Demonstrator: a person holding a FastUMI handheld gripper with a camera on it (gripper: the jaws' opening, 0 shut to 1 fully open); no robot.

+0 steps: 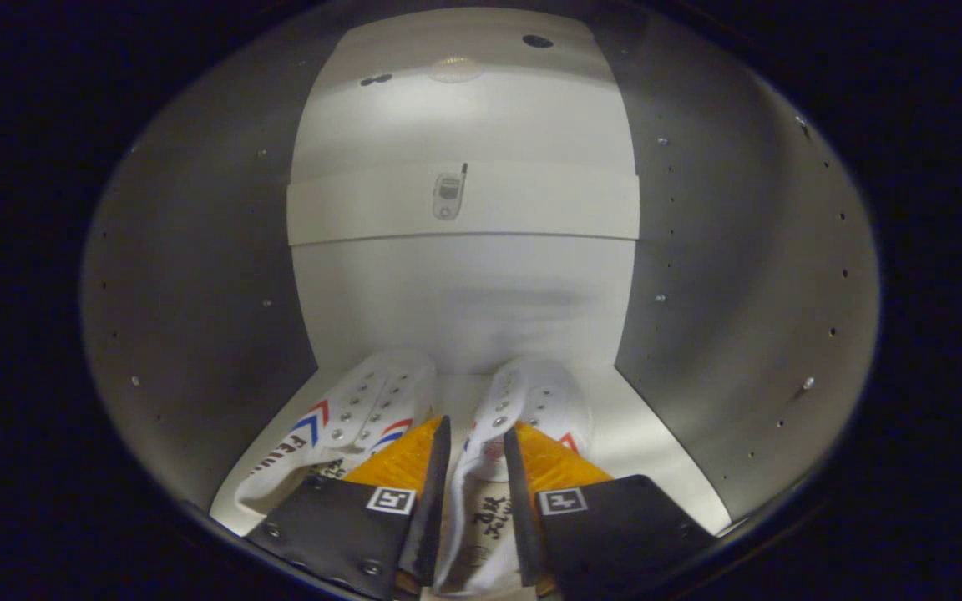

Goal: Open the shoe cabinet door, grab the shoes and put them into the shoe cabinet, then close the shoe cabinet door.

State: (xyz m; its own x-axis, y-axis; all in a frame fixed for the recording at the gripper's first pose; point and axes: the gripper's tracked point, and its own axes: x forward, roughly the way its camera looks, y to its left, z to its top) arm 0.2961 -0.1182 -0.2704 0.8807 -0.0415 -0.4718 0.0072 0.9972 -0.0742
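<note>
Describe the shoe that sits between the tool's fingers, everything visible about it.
The right-hand shoe is a white lace-up sneaker, canvas by the look of it, with metal eyelets and a red and blue mark on its side. It lies on the cabinet floor, toe toward the back wall, parallel to the second shoe. Dark print shows on its insole. The tool is narrowly open astride its opening; contact with its fingers cannot be confirmed.

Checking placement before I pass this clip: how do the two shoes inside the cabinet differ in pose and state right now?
The right shoe lies between the fingers of the tongs, which close in on its opening; the left shoe lies free beside the left finger. The right shoe points straight at the back panel; the left shoe is angled. The left shoe shows a red and blue chevron on its side; the right shoe shows mostly its tongue and insole. Both are white, with eyelets, on the cabinet floor.
</note>
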